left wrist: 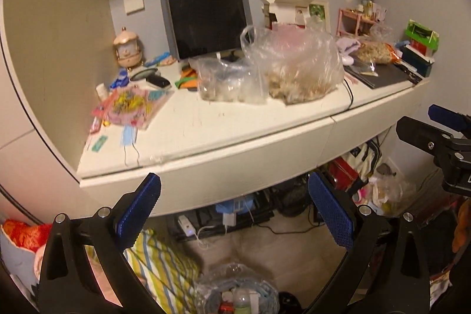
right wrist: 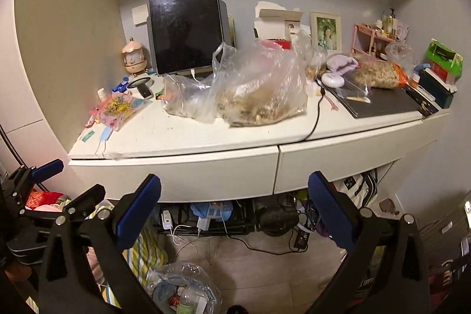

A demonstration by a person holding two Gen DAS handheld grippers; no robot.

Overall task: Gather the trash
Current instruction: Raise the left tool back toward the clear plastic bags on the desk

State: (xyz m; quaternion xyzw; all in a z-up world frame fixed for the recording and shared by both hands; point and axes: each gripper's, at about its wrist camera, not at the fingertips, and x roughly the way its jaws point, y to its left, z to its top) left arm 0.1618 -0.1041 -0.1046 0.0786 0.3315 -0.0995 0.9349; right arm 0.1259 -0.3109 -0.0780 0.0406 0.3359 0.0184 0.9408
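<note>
The left gripper (left wrist: 234,208) hangs in front of the white desk (left wrist: 223,131), its blue-padded jaws wide apart and holding nothing. On the desk two clear plastic bags (left wrist: 282,66) lie side by side, touching, in front of a dark tablet (left wrist: 203,5) that stands upright. A pink packet (left wrist: 132,106) and a blue face mask (left wrist: 128,137) lie near the desk's left end. Low on the floor stands a trash bin (left wrist: 238,290) lined with clear plastic. The right gripper (left wrist: 438,134) shows at the right edge.

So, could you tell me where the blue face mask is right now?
The blue face mask lies near the desk's front-left edge in both views, just in front of the pink packet.
</note>
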